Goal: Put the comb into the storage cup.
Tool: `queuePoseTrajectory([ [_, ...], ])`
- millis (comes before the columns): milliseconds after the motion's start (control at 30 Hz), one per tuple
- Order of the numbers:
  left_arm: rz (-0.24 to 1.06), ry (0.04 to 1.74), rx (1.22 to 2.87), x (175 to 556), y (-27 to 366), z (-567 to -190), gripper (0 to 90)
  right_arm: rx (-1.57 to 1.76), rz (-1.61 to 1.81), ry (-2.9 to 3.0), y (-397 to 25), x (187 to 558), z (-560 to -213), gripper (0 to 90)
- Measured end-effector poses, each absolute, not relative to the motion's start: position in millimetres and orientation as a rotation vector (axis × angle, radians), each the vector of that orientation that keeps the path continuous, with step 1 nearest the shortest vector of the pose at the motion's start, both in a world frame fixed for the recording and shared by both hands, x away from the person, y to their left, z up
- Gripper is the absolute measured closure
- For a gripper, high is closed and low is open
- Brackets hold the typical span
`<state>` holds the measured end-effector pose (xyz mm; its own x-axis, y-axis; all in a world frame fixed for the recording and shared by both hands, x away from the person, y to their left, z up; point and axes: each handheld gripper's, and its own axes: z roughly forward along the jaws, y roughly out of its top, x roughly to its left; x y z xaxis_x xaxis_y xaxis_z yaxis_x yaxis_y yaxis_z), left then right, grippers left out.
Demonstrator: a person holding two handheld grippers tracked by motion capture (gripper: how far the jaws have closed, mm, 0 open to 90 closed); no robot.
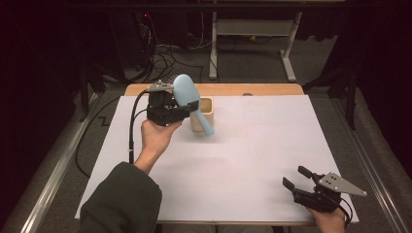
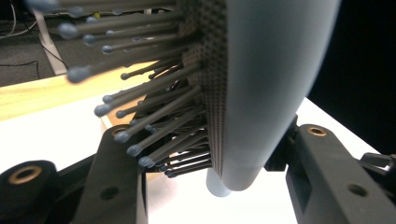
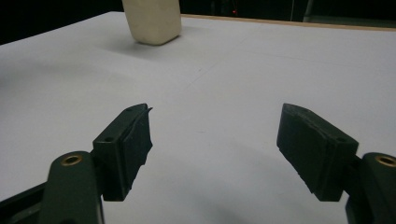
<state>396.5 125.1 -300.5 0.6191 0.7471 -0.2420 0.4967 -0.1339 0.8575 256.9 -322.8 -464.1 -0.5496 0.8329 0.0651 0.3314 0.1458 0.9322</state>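
High view is showing the table covered by a white sheet, with a wooden strip running along its far edge. Standing near that far edge is a pale wooden holder, open at the top. Just in front of and above it, the left gripper is gripping a light blue hairbrush at the base of its head, holding it off the table with its handle slanting down across the holder. Resting at the near right corner, the right gripper is keeping its jaws spread wide, clasping nothing.
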Motion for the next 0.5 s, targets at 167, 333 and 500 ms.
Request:
queuePoseTrajectory([
  [167,0.303,1.015,1.786,400.5,125.2,-297.6,54.6,1.113,1.395,1.951,-322.8,256.4,-464.1,26.7],
  [333,0.305,1.023,1.772,404.2,124.5,-294.3,54.6,1.110,1.395,1.948,-323.0,256.6,-464.2,26.6],
  [500,0.307,1.022,1.762,406.9,123.2,-289.8,54.6,1.111,1.398,1.944,-323.0,256.0,-463.9,26.4],
])
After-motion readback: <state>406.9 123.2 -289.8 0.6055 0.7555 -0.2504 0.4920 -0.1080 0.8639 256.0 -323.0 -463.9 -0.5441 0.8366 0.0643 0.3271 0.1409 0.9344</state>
